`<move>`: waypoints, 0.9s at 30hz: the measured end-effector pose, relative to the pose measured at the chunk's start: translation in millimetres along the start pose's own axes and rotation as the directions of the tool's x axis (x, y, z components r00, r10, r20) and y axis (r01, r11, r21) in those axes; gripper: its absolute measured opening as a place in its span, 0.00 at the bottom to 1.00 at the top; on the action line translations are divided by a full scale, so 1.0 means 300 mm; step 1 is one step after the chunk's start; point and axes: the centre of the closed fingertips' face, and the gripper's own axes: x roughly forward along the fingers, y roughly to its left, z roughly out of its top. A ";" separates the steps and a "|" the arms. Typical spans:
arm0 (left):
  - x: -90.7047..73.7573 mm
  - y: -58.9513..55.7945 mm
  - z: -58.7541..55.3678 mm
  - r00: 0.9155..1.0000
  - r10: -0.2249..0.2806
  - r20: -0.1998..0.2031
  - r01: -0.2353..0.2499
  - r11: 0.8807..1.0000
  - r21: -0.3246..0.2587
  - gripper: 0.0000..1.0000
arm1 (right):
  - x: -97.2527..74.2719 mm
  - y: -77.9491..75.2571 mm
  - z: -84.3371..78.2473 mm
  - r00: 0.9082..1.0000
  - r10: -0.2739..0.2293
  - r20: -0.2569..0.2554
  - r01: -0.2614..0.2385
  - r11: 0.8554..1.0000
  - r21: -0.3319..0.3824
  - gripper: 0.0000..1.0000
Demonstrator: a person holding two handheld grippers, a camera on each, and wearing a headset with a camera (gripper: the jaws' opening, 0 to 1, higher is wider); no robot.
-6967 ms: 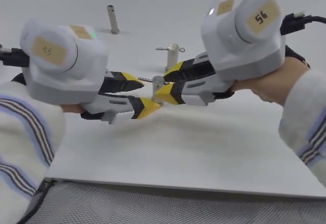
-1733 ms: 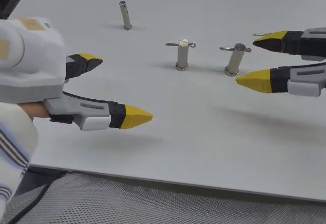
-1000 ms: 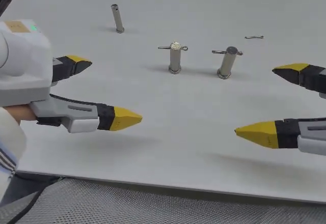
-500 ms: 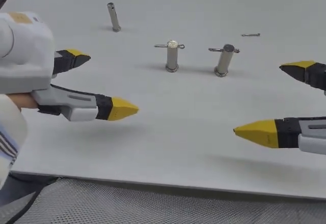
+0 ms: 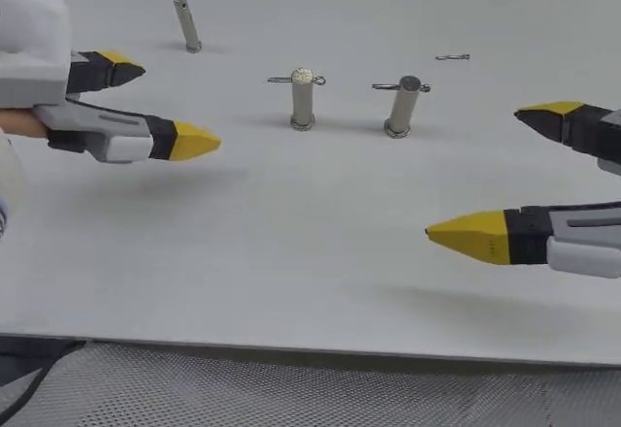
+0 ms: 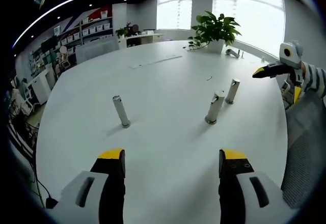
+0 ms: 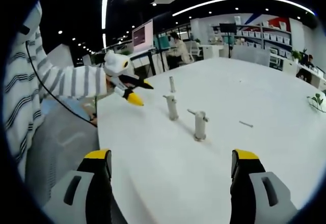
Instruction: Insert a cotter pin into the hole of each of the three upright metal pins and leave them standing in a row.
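Metal pins (image 5: 303, 99): standing upright on the bench (image 5: 291, 272), two near together carrying cotter pins (image 5: 281, 80) through their heads, third pin (image 5: 185, 23) standing well apart. Loose cotter pin (image 5: 452, 57) lying beyond. Left gripper (image 5: 179, 105) and right gripper (image 5: 473, 173) hovering either side, jaws wide apart.

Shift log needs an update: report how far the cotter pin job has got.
Done: the middle steel pin and right steel pin stand with inserted cotter pins through their tops. In hand: nothing; left gripper and right gripper are open, empty. Left: the far-left steel pin is bare, and a loose wire cotter pin lies on the white table.
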 end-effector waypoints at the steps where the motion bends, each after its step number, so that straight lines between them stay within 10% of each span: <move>1: 0.011 0.020 0.004 1.000 0.003 0.002 -0.003 1.000 -0.006 0.72 | -0.001 0.000 -0.001 1.000 -0.003 -0.001 0.003 1.000 0.002 0.99; 11: 0.102 0.159 0.039 0.994 0.097 0.049 -0.094 0.993 -0.073 0.48 | 0.000 -0.024 -0.014 0.999 -0.031 -0.010 0.031 0.999 0.026 0.98; 27: 0.164 0.260 0.117 0.969 0.221 0.108 -0.209 0.971 -0.113 0.25 | 0.011 -0.034 -0.025 0.999 -0.034 -0.034 0.035 0.999 0.027 0.98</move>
